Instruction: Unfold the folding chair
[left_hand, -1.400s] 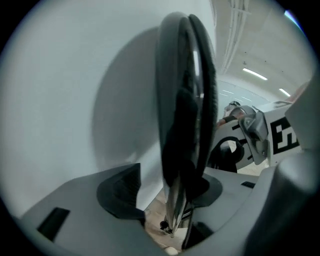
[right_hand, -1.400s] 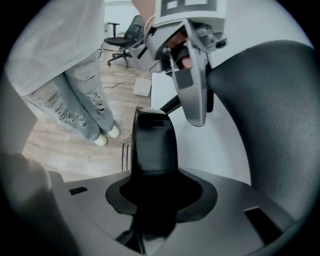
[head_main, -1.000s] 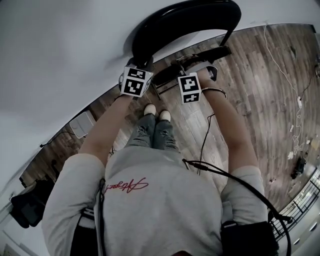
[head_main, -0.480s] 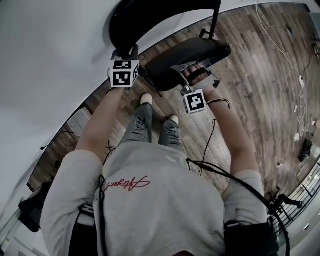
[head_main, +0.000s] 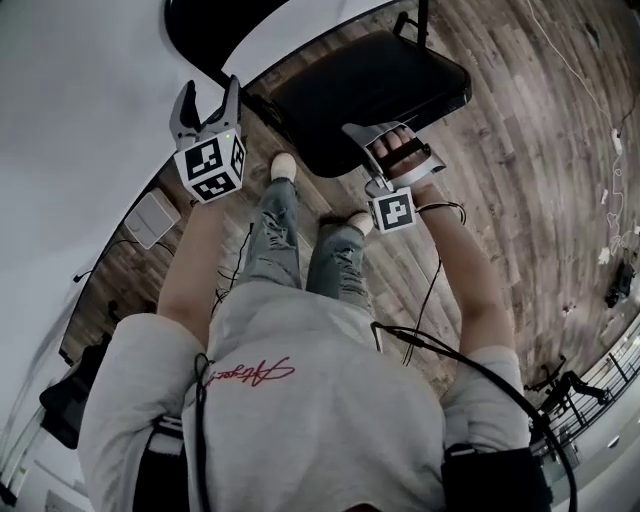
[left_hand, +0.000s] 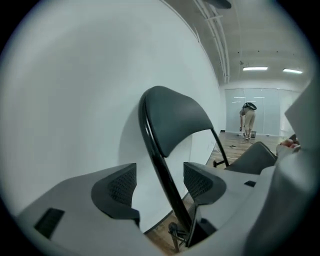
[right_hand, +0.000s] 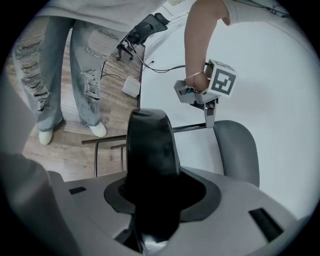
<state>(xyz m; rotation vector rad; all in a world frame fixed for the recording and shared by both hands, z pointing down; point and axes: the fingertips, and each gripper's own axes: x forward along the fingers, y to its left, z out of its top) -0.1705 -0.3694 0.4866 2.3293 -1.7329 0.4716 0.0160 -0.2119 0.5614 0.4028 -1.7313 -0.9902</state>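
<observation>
- Two changes stand out against a second ago: the left gripper (head_main: 208, 100), then clamped on the chair's back at upper centre of the head view, is now off it at upper left. Its jaws are opening and stand wide.
- Its own view shows the black frame tube (left_hand: 160, 170) passing through the gap between the pads, and neither pad touches it.
- White wall (head_main: 80, 100) fills the left of the head view, behind that gripper.
- Near centre, the person's shoes (head_main: 283, 165) have parted; one second back they stood side by side.
- At upper centre, the folding chair (head_main: 370, 85) stands on the wood floor (head_main: 520, 150) at the foot of the wall.
- Earlier the seat (right_hand: 150, 145) showed only as a thin sliver, nearly folded up. Now its broad face is swung down and lies close to level, its long side running from centre to upper right.
- Seen from the left gripper, the tube climbs steeply from bottom centre, leaning left, to the curved backrest (left_hand: 177, 120) at its top. The back is on the wall side and the seat reaches toward the person.
- Right of centre, the right gripper (head_main: 383, 138) has come lower in the frame with the seat. It grips the seat's lower right edge, which fills the gap between its pads as the jaws are opening.
</observation>
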